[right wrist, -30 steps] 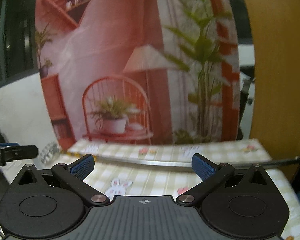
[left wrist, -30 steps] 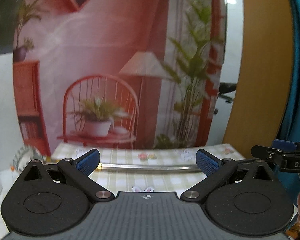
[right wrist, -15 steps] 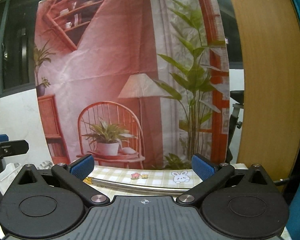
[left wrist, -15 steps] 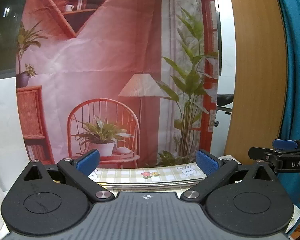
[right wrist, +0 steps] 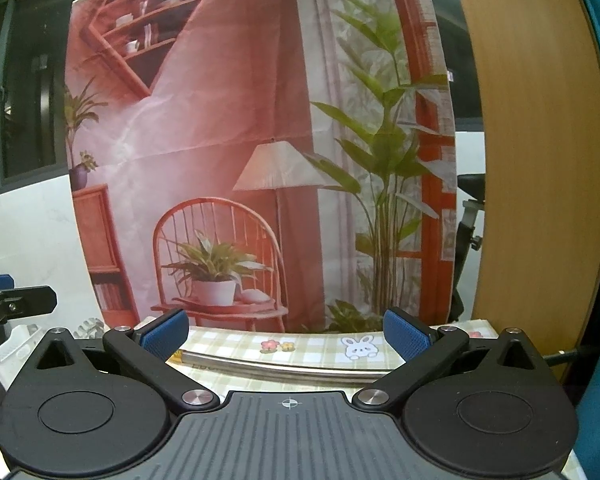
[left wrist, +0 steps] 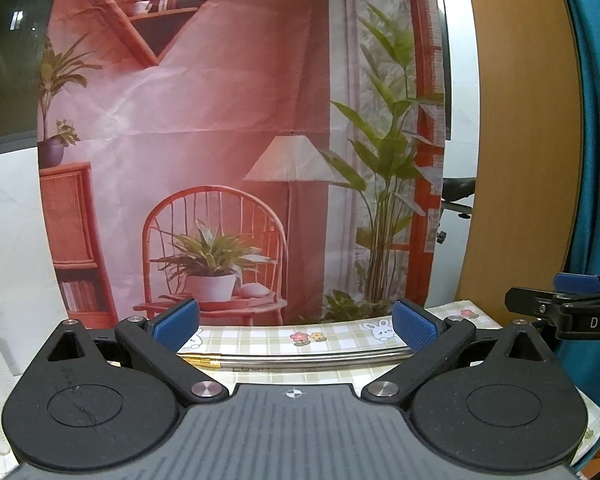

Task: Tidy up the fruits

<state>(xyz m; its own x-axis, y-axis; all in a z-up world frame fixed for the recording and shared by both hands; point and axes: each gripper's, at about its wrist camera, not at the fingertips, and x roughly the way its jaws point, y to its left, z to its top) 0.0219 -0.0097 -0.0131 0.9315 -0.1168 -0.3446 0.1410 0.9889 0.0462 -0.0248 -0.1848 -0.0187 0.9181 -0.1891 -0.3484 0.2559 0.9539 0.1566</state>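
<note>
We see the left gripper and right gripper level above the counter. Fingers apart, holding nothing. A printed backdrop hangs behind.

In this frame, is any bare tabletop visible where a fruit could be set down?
Only a thin strip. The checked tablecloth shows bare between the left gripper fingers, bordered by the printed backdrop behind and the metal rail in front. The right gripper view shows the same bare strip. No fruit is visible; the nearer tabletop is hidden behind the gripper bodies.
</note>
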